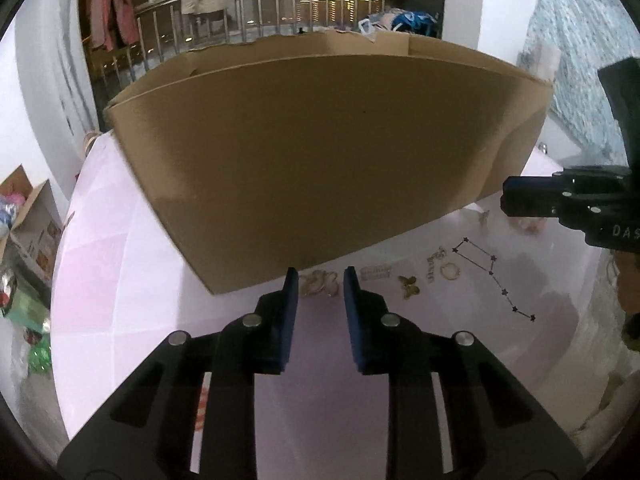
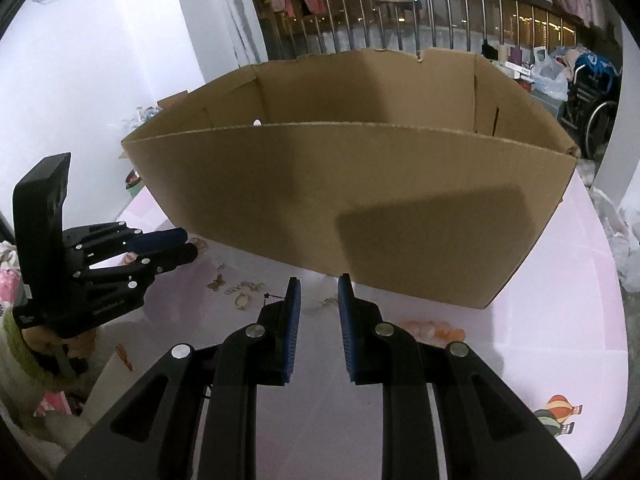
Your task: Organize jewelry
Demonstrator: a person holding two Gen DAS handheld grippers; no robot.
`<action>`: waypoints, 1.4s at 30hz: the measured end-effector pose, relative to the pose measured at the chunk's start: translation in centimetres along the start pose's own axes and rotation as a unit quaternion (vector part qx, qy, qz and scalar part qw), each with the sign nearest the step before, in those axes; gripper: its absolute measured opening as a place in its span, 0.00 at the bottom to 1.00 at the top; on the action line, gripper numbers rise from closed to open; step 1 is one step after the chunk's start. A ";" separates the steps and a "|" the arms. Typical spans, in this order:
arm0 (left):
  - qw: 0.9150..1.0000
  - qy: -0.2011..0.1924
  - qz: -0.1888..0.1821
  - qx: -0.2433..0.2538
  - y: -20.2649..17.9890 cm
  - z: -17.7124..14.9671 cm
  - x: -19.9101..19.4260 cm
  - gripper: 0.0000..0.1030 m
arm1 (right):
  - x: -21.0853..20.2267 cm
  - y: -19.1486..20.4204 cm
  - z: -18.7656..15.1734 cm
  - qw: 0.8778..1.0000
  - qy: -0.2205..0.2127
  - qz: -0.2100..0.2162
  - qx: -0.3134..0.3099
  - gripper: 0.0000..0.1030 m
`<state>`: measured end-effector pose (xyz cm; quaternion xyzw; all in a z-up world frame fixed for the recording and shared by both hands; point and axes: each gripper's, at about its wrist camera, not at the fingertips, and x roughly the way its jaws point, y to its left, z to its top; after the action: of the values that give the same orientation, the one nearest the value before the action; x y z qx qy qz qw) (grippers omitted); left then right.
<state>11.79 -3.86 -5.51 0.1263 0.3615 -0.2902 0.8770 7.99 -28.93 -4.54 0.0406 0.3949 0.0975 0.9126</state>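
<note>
A large open cardboard box [image 1: 320, 160] stands on the pink table [image 1: 120, 280]; it also shows in the right wrist view [image 2: 360, 208]. Jewelry lies along its near wall: gold rings [image 1: 318, 284], a pearl clip [image 1: 375, 272], a gold butterfly [image 1: 409, 286], a gold ring [image 1: 450, 270] and a black star chain [image 1: 494, 276]. My left gripper [image 1: 320, 280] is open and empty just before the gold rings. My right gripper [image 2: 319, 286] is open and empty over a pale chain [image 2: 324, 304]. The butterfly [image 2: 218, 282] and ring [image 2: 241, 301] lie to its left.
The right gripper [image 1: 520, 200] reaches in at the right of the left wrist view; the left gripper [image 2: 180, 246] shows at the left of the right wrist view. An orange bead string [image 2: 434, 330] lies on the table. A railing [image 2: 440, 12] with hung clothes stands behind.
</note>
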 end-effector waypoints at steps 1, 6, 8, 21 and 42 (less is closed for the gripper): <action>1.000 0.002 0.000 0.005 -0.2 0.1 0.2 0.21 | 0.1 0.0 0.2 1.000 0.000 0.000 0.000 0.19; 1.000 0.006 -0.002 0.009 0.0 0.5 0.8 0.20 | 0.2 -0.2 0.1 1.000 0.000 0.002 0.004 0.19; 1.000 0.012 -0.011 0.004 0.1 0.7 0.8 0.14 | 0.2 -0.3 0.0 1.000 0.000 0.004 0.006 0.19; 0.998 0.042 -0.049 -0.013 -0.5 -0.6 -1.0 0.05 | -0.2 -0.3 -0.5 1.000 -0.001 0.005 0.013 0.19; 0.981 -0.037 -0.105 -0.159 3.3 -1.1 -3.1 0.05 | 0.1 -0.7 -0.7 1.000 0.001 0.010 0.024 0.19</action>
<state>11.37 0.59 -4.06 -0.0642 0.3814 -0.3239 0.8635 7.61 -29.61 -5.21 0.0660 0.3977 0.0971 0.9100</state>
